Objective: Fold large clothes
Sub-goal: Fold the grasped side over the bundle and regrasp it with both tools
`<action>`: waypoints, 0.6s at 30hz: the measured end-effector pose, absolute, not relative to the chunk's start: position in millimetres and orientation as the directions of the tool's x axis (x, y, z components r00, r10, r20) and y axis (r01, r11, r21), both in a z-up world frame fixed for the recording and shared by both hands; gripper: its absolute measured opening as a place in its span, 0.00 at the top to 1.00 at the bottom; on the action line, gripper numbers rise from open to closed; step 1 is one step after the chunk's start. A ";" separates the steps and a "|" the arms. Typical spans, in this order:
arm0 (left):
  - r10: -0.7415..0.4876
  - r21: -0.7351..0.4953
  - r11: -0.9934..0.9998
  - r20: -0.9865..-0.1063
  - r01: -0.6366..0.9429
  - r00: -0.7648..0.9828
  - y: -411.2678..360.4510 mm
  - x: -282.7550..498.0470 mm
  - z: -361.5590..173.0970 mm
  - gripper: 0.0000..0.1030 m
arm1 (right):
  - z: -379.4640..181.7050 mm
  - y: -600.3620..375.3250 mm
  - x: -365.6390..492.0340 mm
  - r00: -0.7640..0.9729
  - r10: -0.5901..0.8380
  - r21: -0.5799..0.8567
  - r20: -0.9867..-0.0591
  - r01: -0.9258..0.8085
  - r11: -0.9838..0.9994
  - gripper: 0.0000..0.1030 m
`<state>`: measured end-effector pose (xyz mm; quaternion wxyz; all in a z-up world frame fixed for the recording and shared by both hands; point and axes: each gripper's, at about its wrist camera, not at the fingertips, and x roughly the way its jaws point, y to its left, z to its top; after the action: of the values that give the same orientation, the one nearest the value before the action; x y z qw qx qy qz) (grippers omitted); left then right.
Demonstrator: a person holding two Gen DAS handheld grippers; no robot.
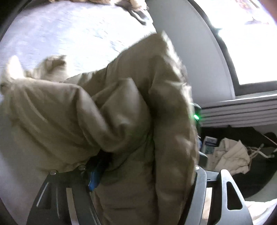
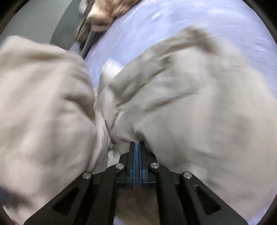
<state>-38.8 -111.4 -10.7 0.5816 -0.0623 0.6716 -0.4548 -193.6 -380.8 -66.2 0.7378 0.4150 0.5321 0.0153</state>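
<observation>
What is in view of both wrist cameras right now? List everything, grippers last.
Puffy jacket: one, beige, bunched on the bed, draped between the left fingers.
Bed sheet: one, pale lilac, under the jacket.
Other clothing: small heap, tan and brown, far edge of the bed.
Window: one, bright, right of the bed.
Clutter: cream fabric and a small box, on the dark floor.
Left gripper: black, blue pads, jaws apart, jacket between them.
Right gripper: black, blue pads, shut at a jacket fold.
</observation>
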 end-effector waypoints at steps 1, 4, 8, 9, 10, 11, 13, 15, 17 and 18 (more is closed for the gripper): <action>-0.615 -0.690 0.570 -0.718 0.447 -0.325 -118.4 -38.6 -18.0 0.33 | -64.2 -389.6 -204.1 0.442 0.453 0.627 -0.774 0.436 0.646 0.97; -0.626 -0.714 0.543 -0.695 0.443 -0.354 -141.7 -37.3 -41.8 0.20 | -54.3 -407.7 -243.1 0.461 0.405 0.606 -0.790 0.486 0.630 0.96; -0.599 -0.686 0.554 -0.722 0.472 -0.346 -195.4 -28.1 -68.0 0.20 | -35.7 -413.1 -287.9 0.483 0.364 0.594 -0.796 0.507 0.624 0.74; -0.588 -0.672 0.555 -0.734 0.491 -0.339 -199.8 -29.9 -68.2 0.20 | -28.0 -413.4 -298.6 0.499 0.359 0.601 -0.789 0.502 0.622 0.47; -0.580 -0.659 0.555 -0.744 0.507 -0.332 -208.0 -30.9 -67.9 0.20 | -23.6 -416.9 -308.8 0.517 0.356 0.611 -0.778 0.493 0.619 0.35; -0.571 -0.647 0.553 -0.753 0.524 -0.327 -215.1 -34.9 -66.8 0.20 | -12.2 -414.7 -317.6 0.546 0.360 0.632 -0.757 0.470 0.616 0.30; -0.555 -0.627 0.552 -0.768 0.550 -0.319 -235.0 -48.0 -70.1 0.20 | 7.5 -410.9 -326.8 0.575 0.396 0.671 -0.716 0.410 0.618 0.30; -0.544 -0.614 0.549 -0.777 0.566 -0.315 -243.0 -56.9 -69.4 0.20 | 21.9 -397.4 -323.3 0.590 0.434 0.699 -0.681 0.346 0.626 0.30; -0.537 -0.605 0.550 -0.784 0.575 -0.311 -255.4 -61.0 -70.3 0.20 | 27.0 -388.4 -311.3 0.580 0.486 0.723 -0.654 0.289 0.628 0.30; -0.536 -0.598 0.551 -0.788 0.582 -0.303 -255.4 -58.5 -65.7 0.20 | 28.6 -382.5 -309.7 0.574 0.501 0.728 -0.647 0.273 0.628 0.30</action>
<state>-58.5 -255.4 -65.7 0.5903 0.0177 0.6536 -0.4734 -309.7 -382.5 28.6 0.7788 0.4248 0.4557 0.0734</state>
